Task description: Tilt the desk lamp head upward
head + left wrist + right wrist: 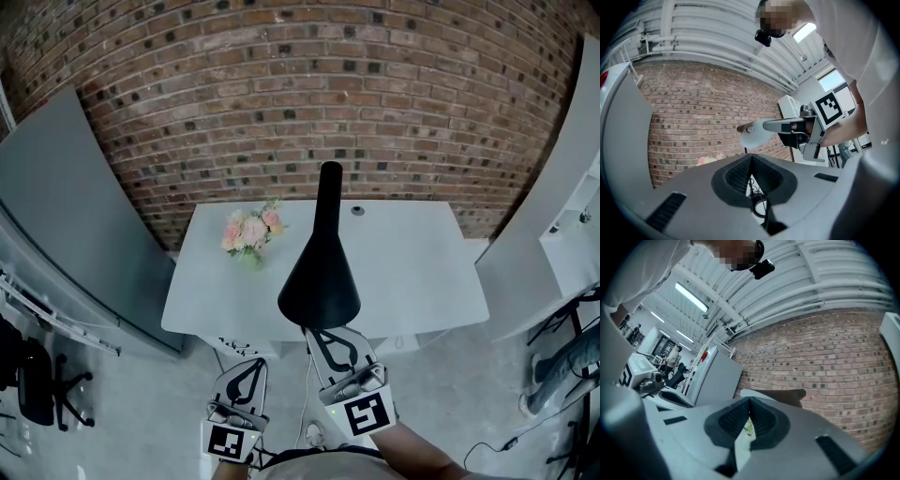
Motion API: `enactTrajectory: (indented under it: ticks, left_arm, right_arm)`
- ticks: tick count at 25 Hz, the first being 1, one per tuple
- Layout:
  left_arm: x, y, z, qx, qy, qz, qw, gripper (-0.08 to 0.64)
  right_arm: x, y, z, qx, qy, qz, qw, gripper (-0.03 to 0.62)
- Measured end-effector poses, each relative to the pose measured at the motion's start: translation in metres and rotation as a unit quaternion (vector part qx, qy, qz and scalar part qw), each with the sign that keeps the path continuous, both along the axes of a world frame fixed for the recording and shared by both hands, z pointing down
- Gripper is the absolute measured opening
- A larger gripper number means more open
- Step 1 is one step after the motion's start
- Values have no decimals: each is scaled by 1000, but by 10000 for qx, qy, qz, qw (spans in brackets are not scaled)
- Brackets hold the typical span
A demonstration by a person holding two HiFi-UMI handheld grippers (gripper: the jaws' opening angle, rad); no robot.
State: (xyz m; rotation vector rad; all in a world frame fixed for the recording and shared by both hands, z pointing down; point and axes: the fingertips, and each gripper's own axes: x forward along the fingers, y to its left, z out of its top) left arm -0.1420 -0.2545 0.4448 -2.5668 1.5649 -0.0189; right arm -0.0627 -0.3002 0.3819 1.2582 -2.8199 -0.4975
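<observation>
At centre frame in the head view, the lamp head (321,277) is hanging over the table (412,262) with its wide mouth facing down toward the near edge. The right tool (317,334) is meeting its lower rim with jaws closed together and nothing pinched between them, seemingly set underneath so it can push the head upward. At lower left, the left tool (251,367) is hovering clear of the lamp, jaws likewise together and empty, probably because one tool is enough for the tilt.
</observation>
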Motion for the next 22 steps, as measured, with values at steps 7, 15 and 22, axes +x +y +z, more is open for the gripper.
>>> enactTrajectory:
  ticks: [7, 15, 22]
  left_arm:
    - [0, 1, 1, -71, -49, 18, 10000, 6]
    - [-3, 2, 3, -106, -74, 8, 9999, 6]
    - [-7, 2, 3, -139, -93, 3, 9999, 6]
  right_arm:
    - [5, -11, 0, 65, -166, 255, 9995, 15]
    - [3, -20, 3, 297, -36, 419, 9987, 15]
    - [-3, -13, -9, 385, -57, 398, 9985, 15]
